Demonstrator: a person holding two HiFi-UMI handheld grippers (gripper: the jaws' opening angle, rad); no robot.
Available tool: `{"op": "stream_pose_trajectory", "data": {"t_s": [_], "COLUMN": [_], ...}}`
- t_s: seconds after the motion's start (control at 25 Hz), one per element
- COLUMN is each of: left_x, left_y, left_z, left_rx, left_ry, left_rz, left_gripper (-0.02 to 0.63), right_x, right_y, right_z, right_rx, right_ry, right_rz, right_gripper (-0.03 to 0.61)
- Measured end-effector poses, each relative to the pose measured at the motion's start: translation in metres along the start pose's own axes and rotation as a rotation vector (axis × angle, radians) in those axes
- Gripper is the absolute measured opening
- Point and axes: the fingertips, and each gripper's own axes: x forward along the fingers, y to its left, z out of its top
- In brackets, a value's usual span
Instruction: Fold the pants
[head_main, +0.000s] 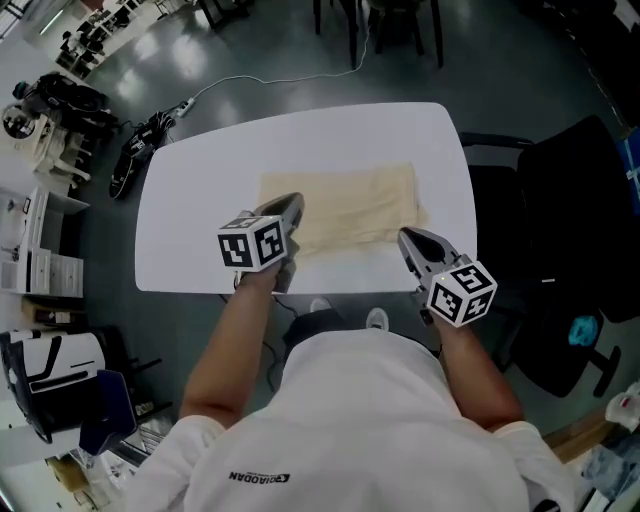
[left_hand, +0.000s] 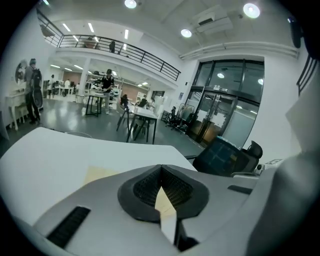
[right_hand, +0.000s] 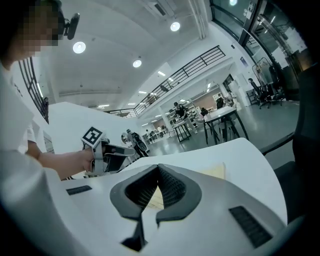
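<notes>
The beige pants lie flat as a folded rectangle in the middle of the white table. My left gripper hovers over the near left part of the cloth, jaws shut with nothing in them. Held near the pants' near right corner, my right gripper is also shut and empty. In the left gripper view the jaws meet at their tips, and a strip of pants shows beyond them. In the right gripper view the closed jaws point over the pants towards the left gripper.
A black office chair stands close to the table's right edge. Cables and dark gear lie on the floor at the left, beside shelves and boxes. More tables and chairs stand further back in the hall.
</notes>
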Motion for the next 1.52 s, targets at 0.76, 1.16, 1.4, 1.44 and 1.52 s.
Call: {"op": "stream_pose_trajectory", "data": {"t_s": [0.76, 1.16, 1.4, 1.44, 1.52], "left_x": [-0.093, -0.067, -0.028, -0.022, -0.012], "left_y": [0.119, 0.208, 0.237, 0.240, 0.248], "left_z": [-0.046, -0.082, -0.101, -0.105, -0.114], "left_rx": [0.013, -0.160, -0.185, -0.190, -0.205], "left_ry": [0.013, 0.056, 0.127, 0.148, 0.183], "left_rz": [0.109, 0.107, 0.067, 0.053, 0.036], "left_gripper": [0.028, 0.029, 0.120, 0.143, 0.150], "right_x": [0.092, 0.139, 0.152, 0.156, 0.163], "right_y": [0.072, 0.099, 0.096, 0.098, 0.104], "right_z": [0.008, -0.008, -0.029, -0.033, -0.038], "right_rx": [-0.103, -0.119, -0.096, -0.083, -0.049], "right_ry": [0.108, 0.194, 0.248, 0.256, 0.266], "right_rz": [0.029, -0.017, -0.076, -0.083, -0.093], "right_gripper": [0.018, 0.018, 0.018, 0.018, 0.018]}}
